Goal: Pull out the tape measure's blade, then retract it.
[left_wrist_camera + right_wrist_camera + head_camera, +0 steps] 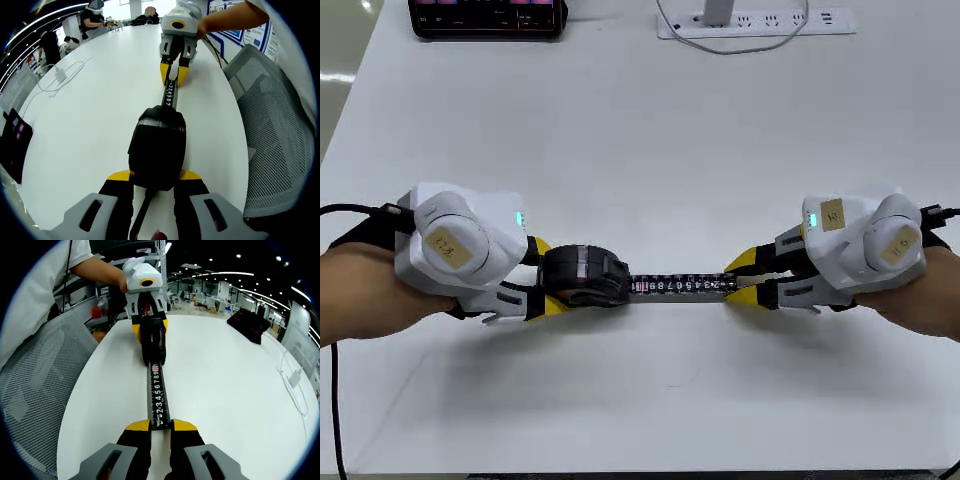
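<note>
Head view, from left to right: the left gripper has its yellow-tipped jaws closed around the rear of the black tape measure, which sits on the white counter near its front edge. The blade runs out of the case to the right, lying flat just above the counter with its numerals showing. The right gripper has its jaws pinched narrow on the blade's free end. The case looks compact, hard-shelled and fairly dense for its size, so a firm squeeze across its flat sides, as seen in the left gripper view, should hold it without crushing anything. The blade is a different matter. It is thin metal, stiff along its length thanks to its slight curve, yet likely to kink if twisted or bent sideways, and smooth enough to slide between flat pads. The end by the hook is the sensible place to grip it. A spring probably loads it, so it should be guided back slowly rather than released.
</note>
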A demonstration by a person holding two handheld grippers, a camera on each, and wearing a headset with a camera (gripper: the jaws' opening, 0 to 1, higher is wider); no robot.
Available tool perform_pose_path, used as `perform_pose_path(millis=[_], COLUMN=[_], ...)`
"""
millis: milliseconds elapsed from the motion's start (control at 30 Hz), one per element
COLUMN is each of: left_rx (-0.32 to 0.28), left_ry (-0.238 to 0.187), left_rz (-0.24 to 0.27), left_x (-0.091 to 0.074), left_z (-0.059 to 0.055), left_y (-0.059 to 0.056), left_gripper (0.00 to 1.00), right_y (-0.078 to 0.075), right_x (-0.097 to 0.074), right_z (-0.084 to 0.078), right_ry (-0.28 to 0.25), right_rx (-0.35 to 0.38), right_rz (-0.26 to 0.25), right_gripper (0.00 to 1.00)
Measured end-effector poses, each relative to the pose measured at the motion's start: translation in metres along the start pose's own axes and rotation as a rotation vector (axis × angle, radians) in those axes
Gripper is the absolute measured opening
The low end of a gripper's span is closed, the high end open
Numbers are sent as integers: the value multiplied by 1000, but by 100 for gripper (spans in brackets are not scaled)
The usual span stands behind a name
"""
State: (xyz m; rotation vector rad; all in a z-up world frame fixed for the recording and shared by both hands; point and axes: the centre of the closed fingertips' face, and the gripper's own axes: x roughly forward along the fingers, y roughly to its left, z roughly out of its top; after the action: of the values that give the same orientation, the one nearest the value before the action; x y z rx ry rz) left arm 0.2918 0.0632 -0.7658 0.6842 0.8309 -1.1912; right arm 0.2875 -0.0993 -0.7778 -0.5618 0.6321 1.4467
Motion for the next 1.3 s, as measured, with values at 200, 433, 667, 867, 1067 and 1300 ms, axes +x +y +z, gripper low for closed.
perform_pose_path(millis=[200, 433, 667, 867, 1067, 1300], left_rx=[2, 5, 4, 5, 4, 5], left_ry=[4, 10, 9, 9, 8, 6], left_rz=[0, -1, 1, 0, 0, 0], left_x=[0, -1, -1, -1, -1, -1], left_z=[0, 0, 1, 0, 0, 0], left_y=[0, 0, 0, 0, 0, 0], left_gripper=[25, 25, 25, 25, 25, 25], right_y=[0, -1, -2, -2, -3, -3], right_x=[-3, -6, -10, -15, -18, -22], right_z=[-3, -6, -10, -13, -16, -18], right_ry=[4, 10, 18, 27, 33, 41], right_rx=[2, -2, -4, -4, 0, -1], right_rz=[-5, -9, -11, -14, -17, -20], right_gripper=[10, 10, 10, 10, 10, 10])
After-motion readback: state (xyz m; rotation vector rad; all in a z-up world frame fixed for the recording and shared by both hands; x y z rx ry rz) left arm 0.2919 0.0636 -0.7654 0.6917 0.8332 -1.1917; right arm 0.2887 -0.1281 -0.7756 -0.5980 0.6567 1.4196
